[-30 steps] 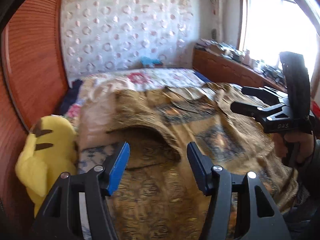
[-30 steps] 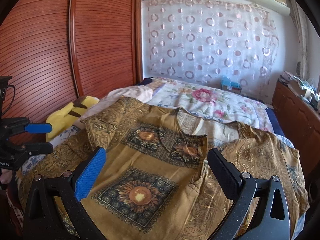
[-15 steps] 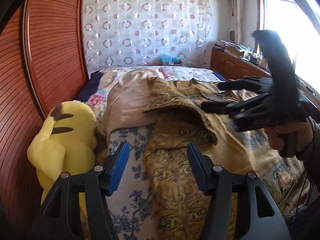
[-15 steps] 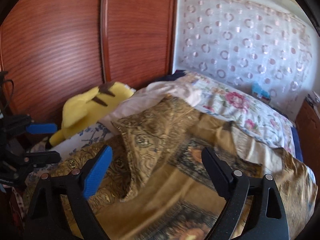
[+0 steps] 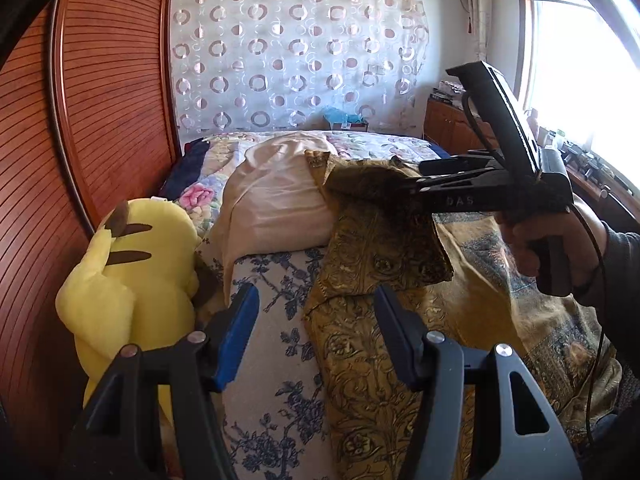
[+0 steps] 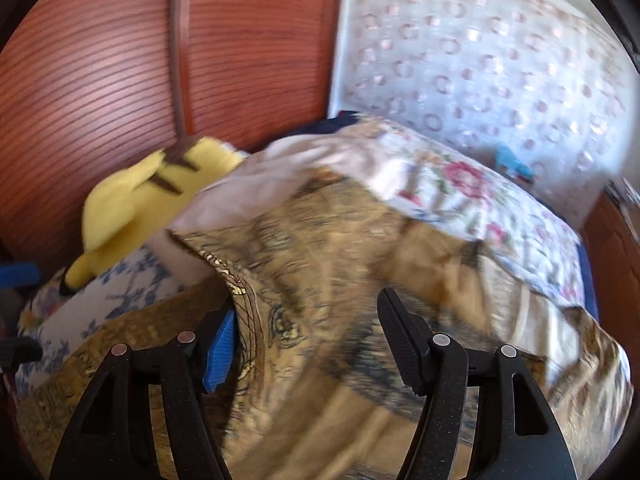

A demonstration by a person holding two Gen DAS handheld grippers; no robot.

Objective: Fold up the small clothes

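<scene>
Item: gold patterned garment (image 5: 380,360), spread over the bed (image 5: 276,312), one sleeve corner lifted beside the white pillow (image 5: 272,204). My right tool (image 6: 308,332) is closing with that corner between its jaws; the view is blurred, so I cannot tell whether the pads bite yet. My left tool (image 5: 316,320) stands spread and empty above the garment's edge. Yellow plush toy (image 5: 132,280) sits alongside. Risk, as I judge it: a thin pinch lets the slippery cloth slide out mid-fold.
</scene>
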